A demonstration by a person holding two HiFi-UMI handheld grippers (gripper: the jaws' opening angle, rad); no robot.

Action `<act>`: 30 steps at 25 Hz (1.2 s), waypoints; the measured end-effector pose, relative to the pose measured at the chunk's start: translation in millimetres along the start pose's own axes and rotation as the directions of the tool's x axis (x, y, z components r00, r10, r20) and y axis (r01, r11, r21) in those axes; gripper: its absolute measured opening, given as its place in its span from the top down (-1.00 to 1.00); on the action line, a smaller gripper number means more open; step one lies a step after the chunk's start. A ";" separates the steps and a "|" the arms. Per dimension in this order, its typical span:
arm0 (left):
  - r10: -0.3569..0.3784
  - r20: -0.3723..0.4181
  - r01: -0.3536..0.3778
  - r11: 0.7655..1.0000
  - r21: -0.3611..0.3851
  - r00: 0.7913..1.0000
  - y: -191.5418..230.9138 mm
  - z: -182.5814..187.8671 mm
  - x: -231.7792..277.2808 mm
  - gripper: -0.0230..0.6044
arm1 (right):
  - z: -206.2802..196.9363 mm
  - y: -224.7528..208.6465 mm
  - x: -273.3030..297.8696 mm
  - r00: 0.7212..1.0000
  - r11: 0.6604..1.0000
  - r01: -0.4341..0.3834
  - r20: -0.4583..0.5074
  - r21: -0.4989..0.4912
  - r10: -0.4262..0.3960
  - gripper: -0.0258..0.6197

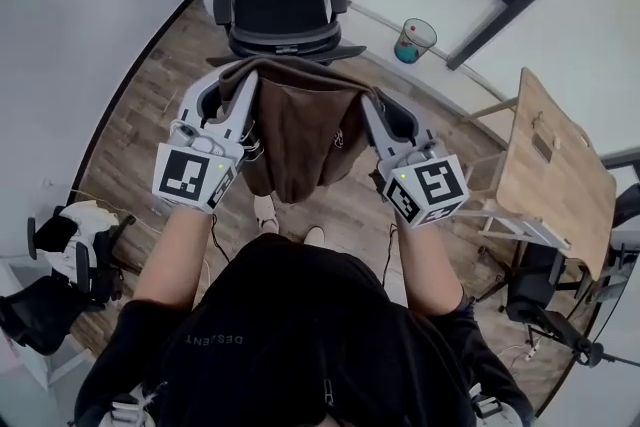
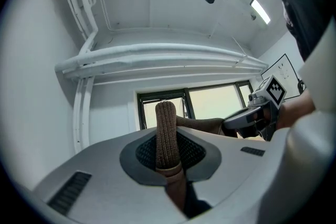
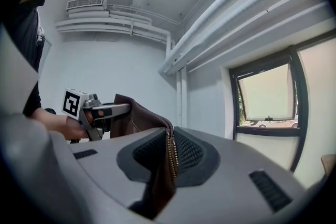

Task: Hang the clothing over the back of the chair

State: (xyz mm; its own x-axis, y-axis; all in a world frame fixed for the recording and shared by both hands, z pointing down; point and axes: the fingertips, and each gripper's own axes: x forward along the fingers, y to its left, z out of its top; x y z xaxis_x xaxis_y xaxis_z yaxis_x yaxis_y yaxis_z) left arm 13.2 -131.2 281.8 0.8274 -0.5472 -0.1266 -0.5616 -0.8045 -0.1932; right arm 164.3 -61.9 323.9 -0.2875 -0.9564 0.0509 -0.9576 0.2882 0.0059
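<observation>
Holds a brown jacket up in the air with both claws, spread wide between them and well above the wooden floor. Clamps a ribbed knit band of the jacket in the left gripper, jaws closed on the cloth, pads pressing from both sides, the band standing up out of the jaws and bending away toward the other claw. Pinches a zipper edge in the right gripper, jaws likewise closed on the cloth, the metal teeth running down between the pads and brown fabric bunching below them. Hangs from these two grips as a loose drape, upper edge sagging a little in the middle, lower end near a pair of shoes on the floor. Points both claws roughly level, toward a black office chair at the far edge of the floor, close to the white wall. Brings the jacket's upper edge just beside the near side of the chair; cannot tell whether cloth and chair touch. Shows no cloth over the chair's back. Leaves a wooden table along the right edge of the floor and a small bin near the far right corner, both well apart from the jacket.
</observation>
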 end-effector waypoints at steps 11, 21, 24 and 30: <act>-0.102 0.042 0.103 0.994 -0.023 0.994 53.2 -4.4 36.9 0.78 | 13.0 -11.0 51.0 0.995 0.994 0.104 -0.001 -0.015 -0.105 0.74; -0.177 0.098 0.179 0.984 -0.010 0.979 97.6 5.4 72.1 0.78 | 37.8 -27.1 93.8 0.980 0.979 0.197 0.031 -0.046 -0.196 0.74; -0.193 0.106 0.195 0.981 -0.009 0.975 108.9 4.6 80.2 0.77 | 40.6 -30.5 105.9 0.976 0.975 0.214 0.034 -0.051 -0.213 0.74; -0.230 0.119 0.232 0.973 -0.001 0.966 124.3 6.7 97.1 0.78 | 48.2 -42.1 123.9 0.968 0.967 0.247 0.053 -0.056 -0.244 0.74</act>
State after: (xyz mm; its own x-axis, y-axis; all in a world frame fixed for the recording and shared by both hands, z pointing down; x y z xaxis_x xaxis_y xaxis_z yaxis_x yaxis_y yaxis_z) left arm 23.7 -282.7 238.9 0.9289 -0.3157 -0.1936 -0.3543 -0.9097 -0.2166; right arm 168.0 -194.8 281.9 -0.0454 -0.9990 -0.0047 -0.9962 0.0449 0.0741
